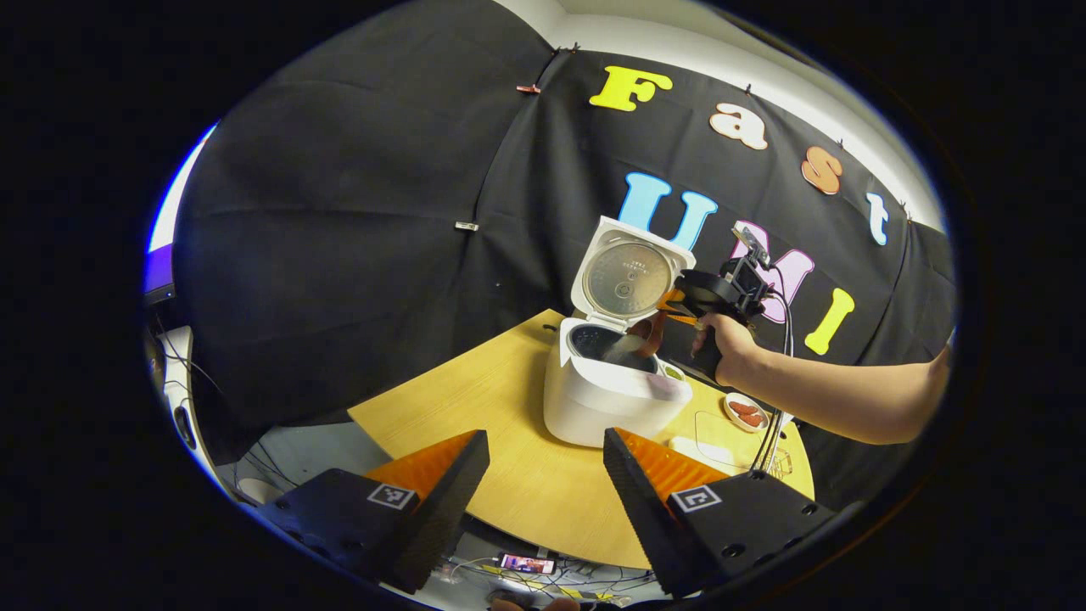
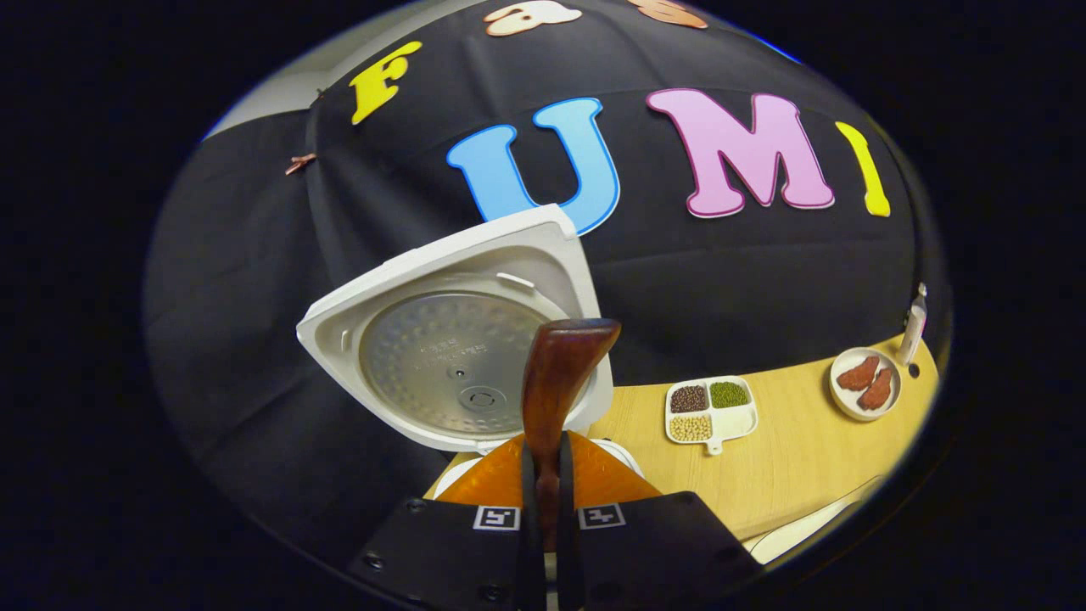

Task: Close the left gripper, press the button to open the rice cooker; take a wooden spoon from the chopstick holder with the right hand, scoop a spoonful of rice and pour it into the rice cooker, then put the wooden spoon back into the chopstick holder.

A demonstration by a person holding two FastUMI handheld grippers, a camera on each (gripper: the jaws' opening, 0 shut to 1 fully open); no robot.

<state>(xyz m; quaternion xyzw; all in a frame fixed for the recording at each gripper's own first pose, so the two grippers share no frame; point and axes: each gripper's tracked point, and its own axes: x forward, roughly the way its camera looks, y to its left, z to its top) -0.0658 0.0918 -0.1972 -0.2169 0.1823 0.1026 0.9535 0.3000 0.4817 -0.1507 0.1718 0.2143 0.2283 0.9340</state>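
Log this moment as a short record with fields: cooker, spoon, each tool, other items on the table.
cooker: rice cooker on the table, lid raised
spoon: wooden spoon tipped over the open pot, rice spilling in
right tool: shut on the spoon handle
left tool: open, holding nothing
other items: divided dish of grains, small plate

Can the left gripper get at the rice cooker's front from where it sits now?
Probably yes: the left gripper is open, and bare table lies between it and the rice cooker. The right gripper works higher, over the pot.
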